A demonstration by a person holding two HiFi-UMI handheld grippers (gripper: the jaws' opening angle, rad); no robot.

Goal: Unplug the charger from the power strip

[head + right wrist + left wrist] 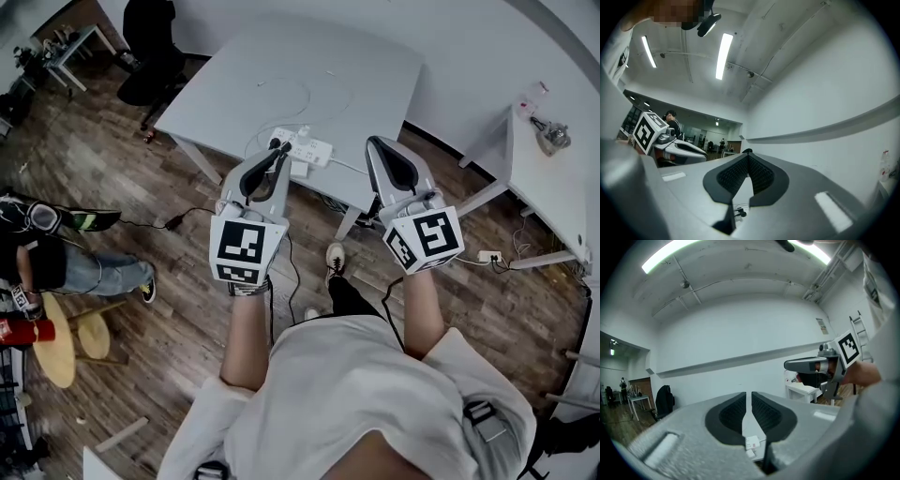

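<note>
A white power strip (309, 148) lies near the front edge of the grey table (375, 84). A white charger (303, 136) stands plugged into the strip, and a black plug (275, 144) sits at its left end. My left gripper (279, 156) hovers level just in front of that left end, its jaws closed to a thin slit with nothing between them. Below the left gripper's fingertips in its own view shows a bit of the white strip (751, 442). My right gripper (375, 143) is shut and empty, to the right of the strip, apart from it.
A thin cable (309, 94) loops on the table top. A second white table (548, 187) stands at the right, with a small socket block (488, 256) on the floor by it. A black chair (155, 52) is at the back left, and a seated person (42, 258) and a wooden stool (58, 342) at the left.
</note>
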